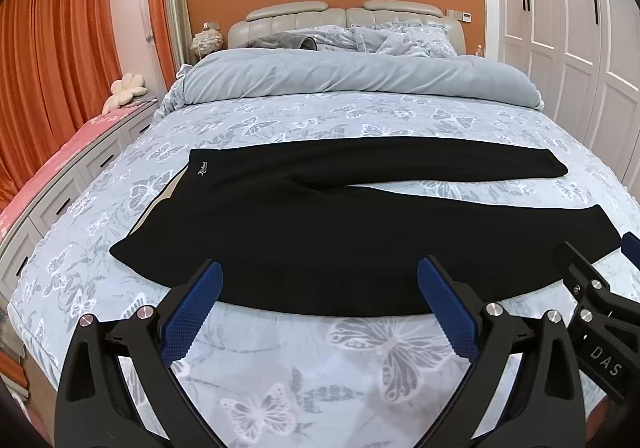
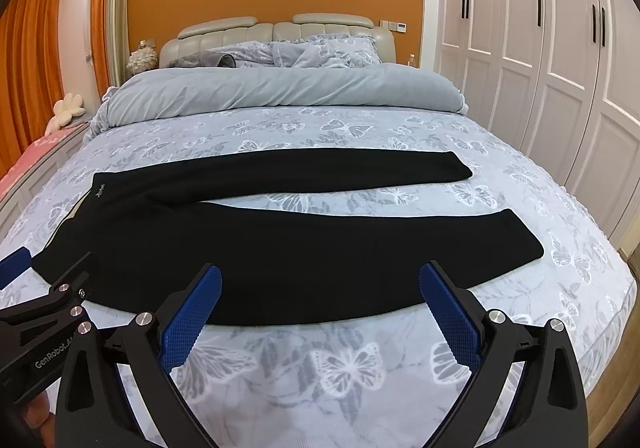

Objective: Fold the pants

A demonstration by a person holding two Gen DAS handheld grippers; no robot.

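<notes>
Filling most of both views, the bed [image 1: 280,376] with its butterfly-print cover carries the black pants [image 1: 320,232], which lie flat across it, long axis running side to side. The waistband sits at the left, the two legs stretch off to the right and splay apart, showing a wedge of cover between them. The near leg's long edge lies directly ahead of both tools, just beyond their blue pads.

The left gripper [image 1: 320,288] hovers with its jaws spread wide, gripping nothing, nearer the waistband end. The right gripper [image 2: 320,288] is likewise spread and empty, nearer the cuffs. Each looks well placed to take its own end of the near edge.

Farther back, a rolled grey duvet [image 1: 352,79] and pillows [image 1: 400,35] lie well apart from the pants. Nothing stands between the tools and the cloth.
</notes>
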